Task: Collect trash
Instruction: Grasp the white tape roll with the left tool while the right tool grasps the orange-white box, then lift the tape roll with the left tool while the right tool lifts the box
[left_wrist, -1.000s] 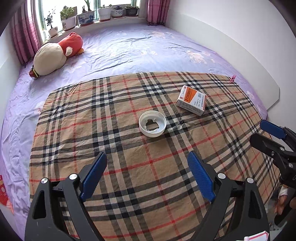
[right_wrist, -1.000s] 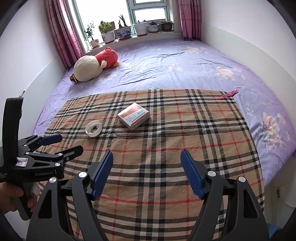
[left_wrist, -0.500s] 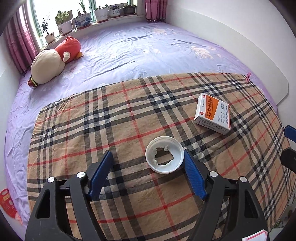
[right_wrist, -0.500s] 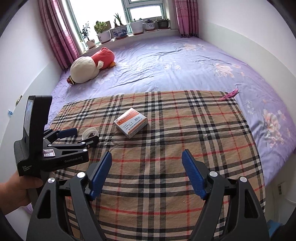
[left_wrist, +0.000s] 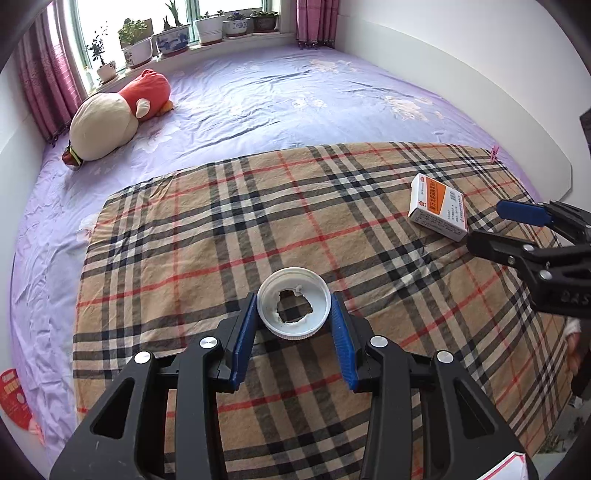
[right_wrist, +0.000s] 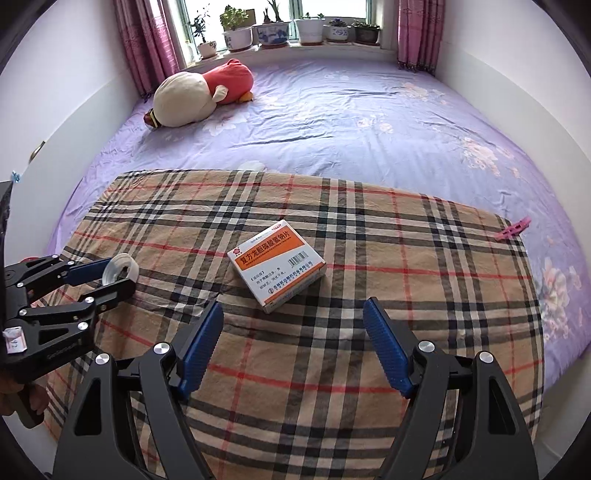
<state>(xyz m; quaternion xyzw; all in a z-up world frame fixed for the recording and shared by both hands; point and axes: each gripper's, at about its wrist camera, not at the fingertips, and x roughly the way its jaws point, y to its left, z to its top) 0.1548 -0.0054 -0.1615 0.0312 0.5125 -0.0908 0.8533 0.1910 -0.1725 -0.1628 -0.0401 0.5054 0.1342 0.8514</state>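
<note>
A white plastic cap (left_wrist: 293, 288) with a torn hole in its middle lies on the plaid cloth (left_wrist: 221, 258). My left gripper (left_wrist: 293, 295) straddles it, jaws closing, and the blue pads (left_wrist: 245, 325) touch its rim on both sides. The right wrist view also shows this cap (right_wrist: 118, 267) between the left gripper's fingers (right_wrist: 120, 275). A white and orange medicine box (right_wrist: 277, 262) lies flat further right on the cloth. My right gripper (right_wrist: 293, 304) hovers open just short of it with nothing between its pads. The box (left_wrist: 437, 206) and the right gripper (left_wrist: 487, 223) also appear at the left wrist view's right edge.
The plaid cloth covers the near part of a purple bedsheet (right_wrist: 351, 129). A cream and red plush toy (right_wrist: 199, 92) lies at the far left, below a windowsill with potted plants (right_wrist: 273, 33). A pink clothes peg (right_wrist: 513, 230) sits at the cloth's right corner. White walls border the bed on both sides.
The left gripper moved forward over the white cap and its jaws narrowed onto it. The right gripper moved closer to the medicine box, staying open.
</note>
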